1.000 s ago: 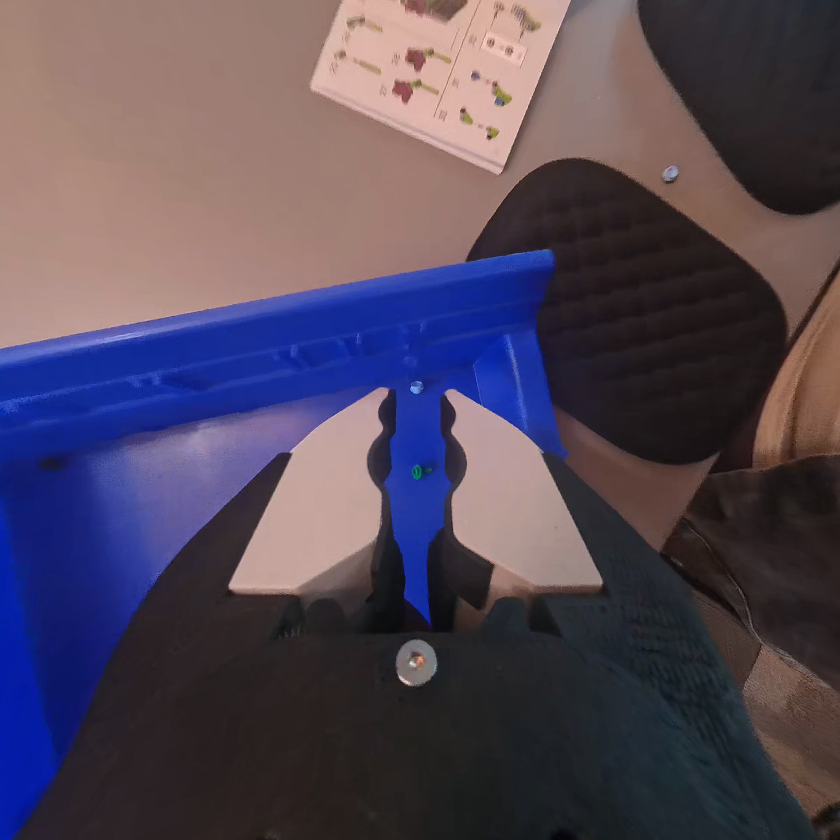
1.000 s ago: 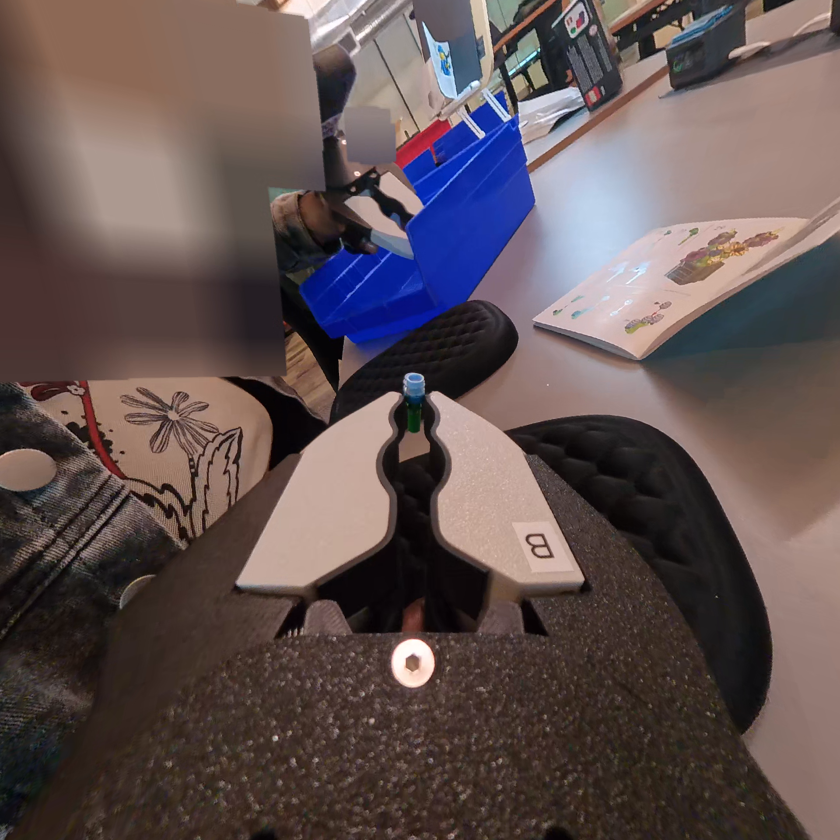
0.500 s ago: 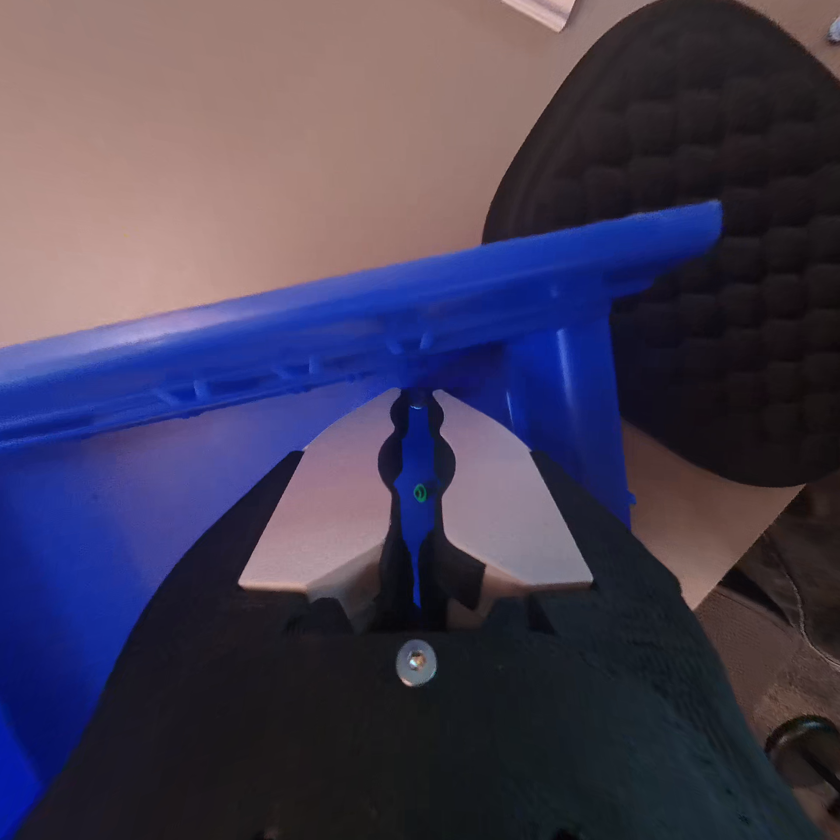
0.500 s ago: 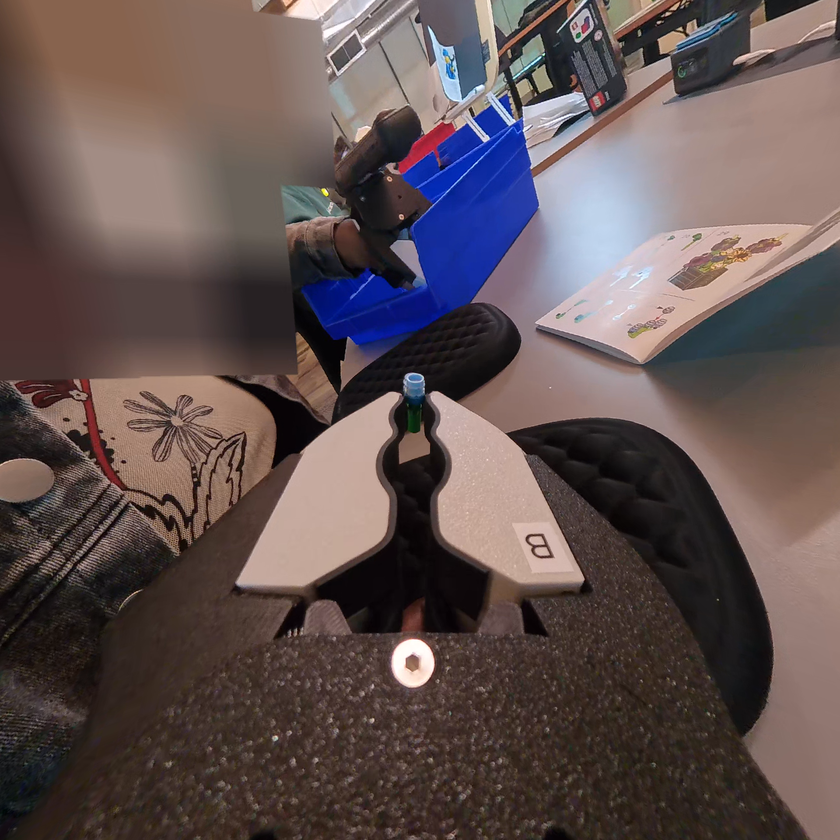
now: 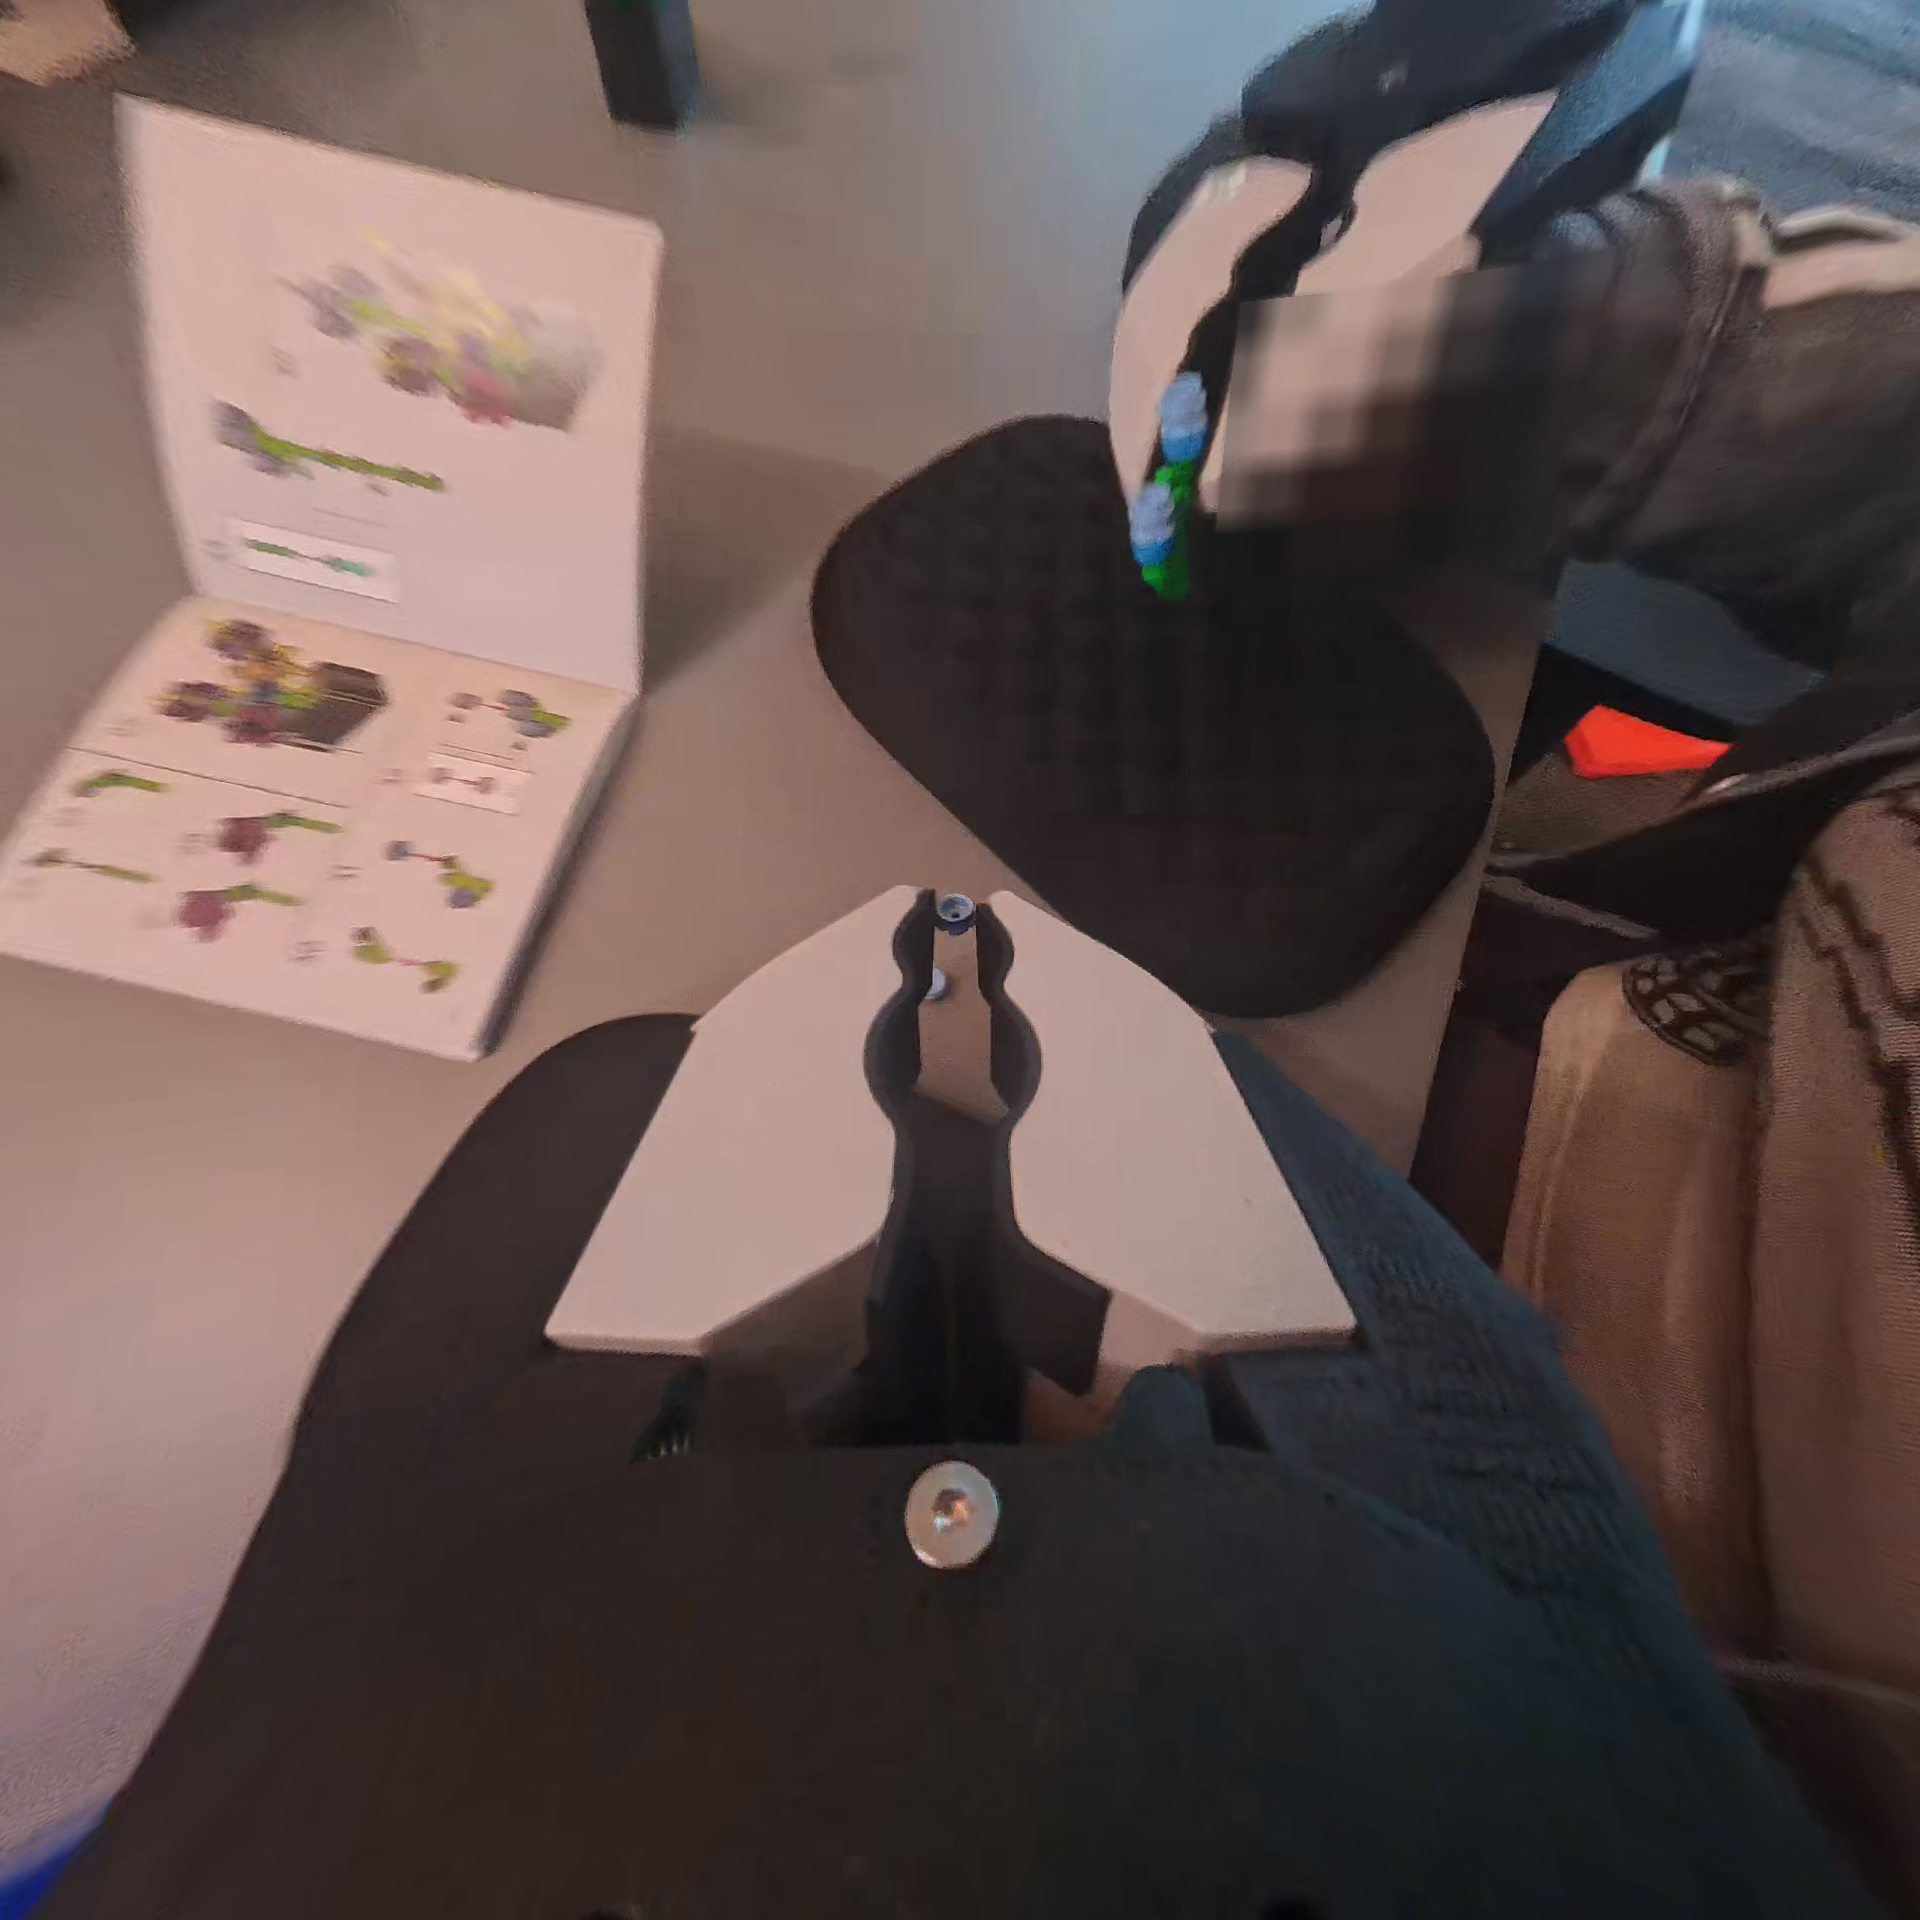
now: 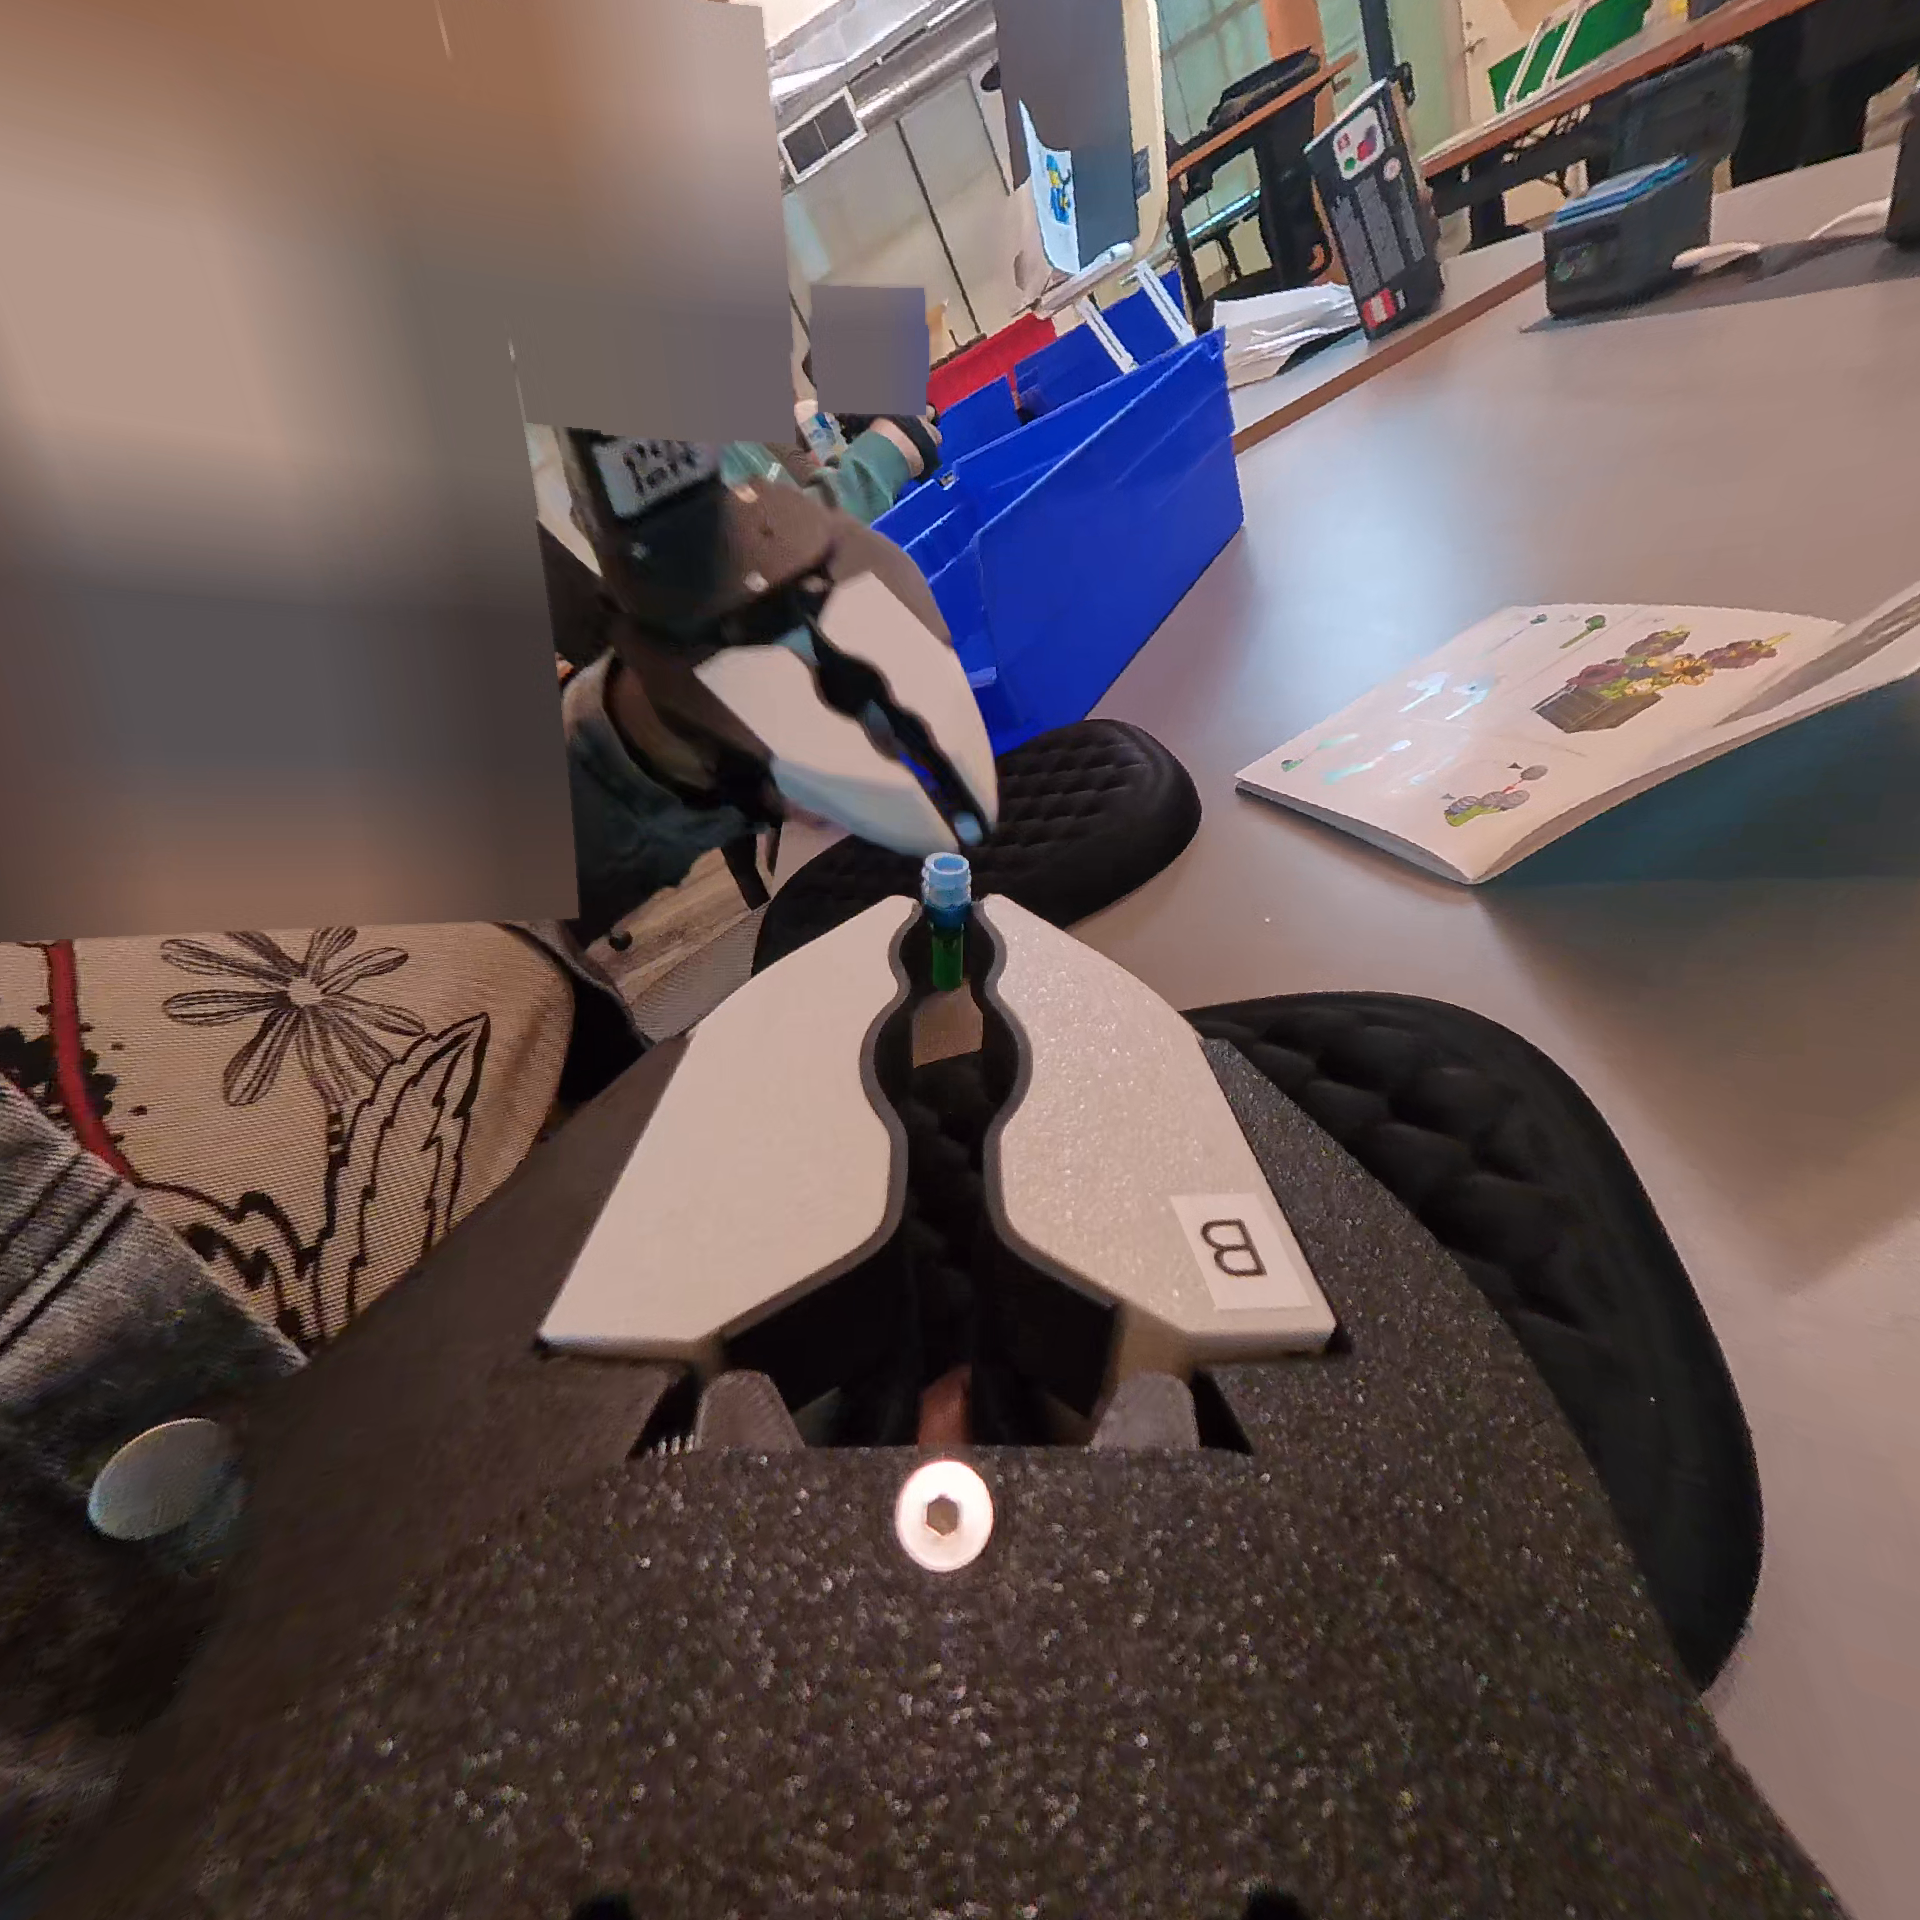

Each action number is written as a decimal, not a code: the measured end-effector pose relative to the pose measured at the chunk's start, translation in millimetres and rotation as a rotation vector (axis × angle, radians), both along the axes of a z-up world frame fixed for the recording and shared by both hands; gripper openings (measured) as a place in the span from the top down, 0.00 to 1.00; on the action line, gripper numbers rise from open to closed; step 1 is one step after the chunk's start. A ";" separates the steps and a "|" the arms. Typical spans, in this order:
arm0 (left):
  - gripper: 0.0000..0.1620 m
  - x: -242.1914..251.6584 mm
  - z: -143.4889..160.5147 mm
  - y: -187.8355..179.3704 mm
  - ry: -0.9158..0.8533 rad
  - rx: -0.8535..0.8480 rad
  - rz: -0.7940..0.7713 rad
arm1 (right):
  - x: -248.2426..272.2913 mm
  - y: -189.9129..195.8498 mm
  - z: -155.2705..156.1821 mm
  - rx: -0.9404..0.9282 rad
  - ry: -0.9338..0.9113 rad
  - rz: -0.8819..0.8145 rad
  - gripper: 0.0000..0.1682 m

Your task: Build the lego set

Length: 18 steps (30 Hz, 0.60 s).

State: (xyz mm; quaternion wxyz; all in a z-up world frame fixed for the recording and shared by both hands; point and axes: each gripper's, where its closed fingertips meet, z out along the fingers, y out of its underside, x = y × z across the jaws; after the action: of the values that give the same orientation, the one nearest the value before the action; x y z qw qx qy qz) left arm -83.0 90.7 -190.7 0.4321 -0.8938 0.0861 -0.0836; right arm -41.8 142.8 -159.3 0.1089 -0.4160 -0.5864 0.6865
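My left gripper (image 5: 953,914) is shut on a small blue round piece (image 5: 953,912) at its tips, held above the table. It also shows in the right wrist view (image 6: 961,821), tips pointing down just above the right gripper's piece. My right gripper (image 6: 945,920) is shut on a green stem with light blue round pieces (image 6: 945,904) standing up out of its tips. In the left wrist view the right gripper (image 5: 1184,468) hangs over a black pad with the green and blue stem (image 5: 1164,520). Another tiny pale piece (image 5: 938,983) lies on the table below the left tips.
An open instruction booklet (image 5: 343,582) lies on the grey table (image 5: 208,1143), also at the right in the right wrist view (image 6: 1558,748). Two black quilted pads (image 5: 1143,748) (image 6: 1455,1143) sit near the table edge. Blue bins (image 6: 1091,520) stand behind. A person's patterned clothing (image 6: 260,1091) is close by. Spacing between my two grippers at the tips: around 8 cm.
My left gripper has come out of the blue bin with the small blue piece and swung over to just above the right gripper's stem. The right gripper has stayed put.
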 end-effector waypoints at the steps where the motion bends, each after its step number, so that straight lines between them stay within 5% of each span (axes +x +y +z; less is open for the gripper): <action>1: 0.95 3.3 -9.0 3.3 -0.010 -0.019 -0.006 | 0.4 -0.4 0.3 0.008 0.007 -0.003 0.96; 18: 0.92 16.6 -49.0 -0.5 0.109 -0.175 -0.094 | 0.1 -2.3 -0.9 0.025 0.006 -0.002 0.96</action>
State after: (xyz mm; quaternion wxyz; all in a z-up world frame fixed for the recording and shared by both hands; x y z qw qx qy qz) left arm -66.5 90.1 -239.7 0.3426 -0.9263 0.1437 -0.0622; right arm -41.6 140.5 -160.2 0.1166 -0.4131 -0.5941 0.6803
